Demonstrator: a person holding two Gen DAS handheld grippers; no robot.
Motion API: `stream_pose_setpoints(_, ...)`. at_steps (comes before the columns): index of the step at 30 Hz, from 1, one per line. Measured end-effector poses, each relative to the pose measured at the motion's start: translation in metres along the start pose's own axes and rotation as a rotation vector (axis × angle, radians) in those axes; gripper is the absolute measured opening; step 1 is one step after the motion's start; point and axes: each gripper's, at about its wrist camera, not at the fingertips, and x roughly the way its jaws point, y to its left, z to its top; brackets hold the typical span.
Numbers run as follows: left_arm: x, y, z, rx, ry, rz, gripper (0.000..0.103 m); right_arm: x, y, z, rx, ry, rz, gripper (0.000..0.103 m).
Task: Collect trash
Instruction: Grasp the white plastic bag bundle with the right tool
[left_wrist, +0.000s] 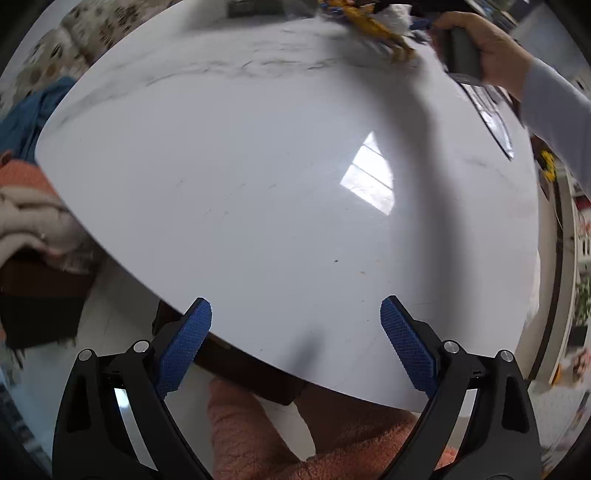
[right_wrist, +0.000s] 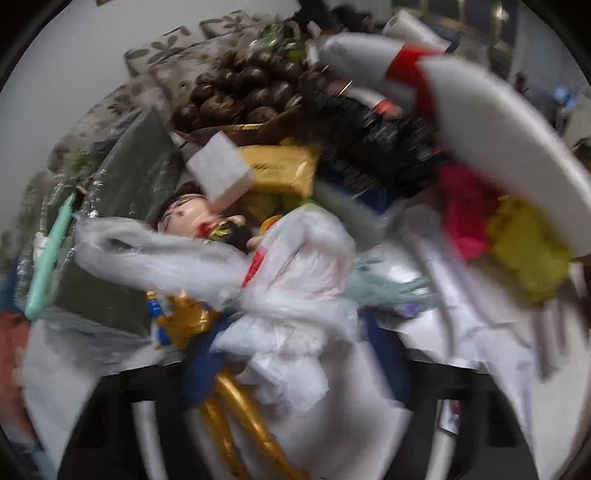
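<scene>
My left gripper (left_wrist: 295, 321) hangs open over the near edge of a glossy white marble table (left_wrist: 258, 166), with nothing between its blue pads. At the table's far right a person's hand (left_wrist: 491, 48) holds my right gripper (left_wrist: 419, 25) against a gold figurine (left_wrist: 376, 26) and crumpled white plastic (left_wrist: 393, 16). The right wrist view is blurred. A crumpled white plastic bag (right_wrist: 295, 280) fills the space between the right gripper's (right_wrist: 291, 332) dark blue fingers. It lies over a doll figurine (right_wrist: 184, 218) with gold legs. Whether the pads press on the bag cannot be made out.
Clutter surrounds the bag: brown round items in a tray (right_wrist: 240, 92), a white block (right_wrist: 221, 170), a gold packet (right_wrist: 284, 170), a black bristly thing (right_wrist: 388, 147), pink (right_wrist: 465, 214) and yellow (right_wrist: 524, 254) fluff, a white foam board (right_wrist: 498, 140). A dark flat panel (left_wrist: 491, 118) lies at the table's right edge.
</scene>
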Motion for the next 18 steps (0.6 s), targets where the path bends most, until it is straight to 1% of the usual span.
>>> stream_pose_setpoints(1, -0.001, 0.000, 0.001, -0.010, 0.000, 0.000, 0.091, -0.002, -0.004, -0.001, 0.012, 0.012, 0.019, 0.052)
stream_pose_setpoints(2, -0.002, 0.000, 0.003, -0.016, -0.003, -0.001, 0.091, -0.007, -0.010, -0.004, 0.007, 0.023, 0.035, 0.050)
stream_pose_setpoints(4, -0.008, -0.006, 0.009, -0.008, -0.018, 0.006, 0.091, -0.025, -0.018, -0.013, -0.021, 0.003, 0.073, 0.050)
stream_pose_setpoints(5, -0.008, -0.009, 0.015, 0.001, -0.025, 0.012, 0.091, -0.040, -0.026, -0.020, -0.029, -0.010, 0.109, 0.050)
stream_pose_setpoints(8, -0.006, -0.019, 0.041, 0.012, -0.051, 0.011, 0.091, -0.082, -0.056, -0.045, 0.013, -0.040, 0.221, 0.050)
stream_pose_setpoints(10, -0.003, -0.028, 0.073, -0.017, -0.092, -0.017, 0.091, -0.114, -0.076, -0.065, 0.022, -0.070, 0.283, 0.050)
stream_pose_setpoints(11, -0.002, -0.032, 0.088, -0.039, -0.128, -0.026, 0.091, -0.127, -0.082, -0.076, 0.026, -0.085, 0.291, 0.050)
stream_pose_setpoints(13, 0.003, -0.048, 0.130, -0.090, -0.216, -0.005, 0.091, -0.145, -0.092, -0.088, 0.040, -0.104, 0.311, 0.050)
stream_pose_setpoints(14, 0.006, -0.056, 0.145, -0.091, -0.242, 0.001, 0.091, -0.157, -0.102, -0.100, 0.062, -0.117, 0.328, 0.051)
stream_pose_setpoints(15, 0.011, -0.069, 0.171, -0.083, -0.265, 0.017, 0.091, -0.161, -0.107, -0.104, 0.073, -0.122, 0.336, 0.051)
stream_pose_setpoints(16, 0.017, -0.078, 0.192, -0.086, -0.269, 0.027, 0.091, -0.166, -0.110, -0.109, 0.080, -0.128, 0.342, 0.051)
stream_pose_setpoints(18, 0.029, -0.092, 0.236, -0.116, -0.251, 0.017, 0.091, -0.175, -0.115, -0.122, 0.078, -0.140, 0.328, 0.051)
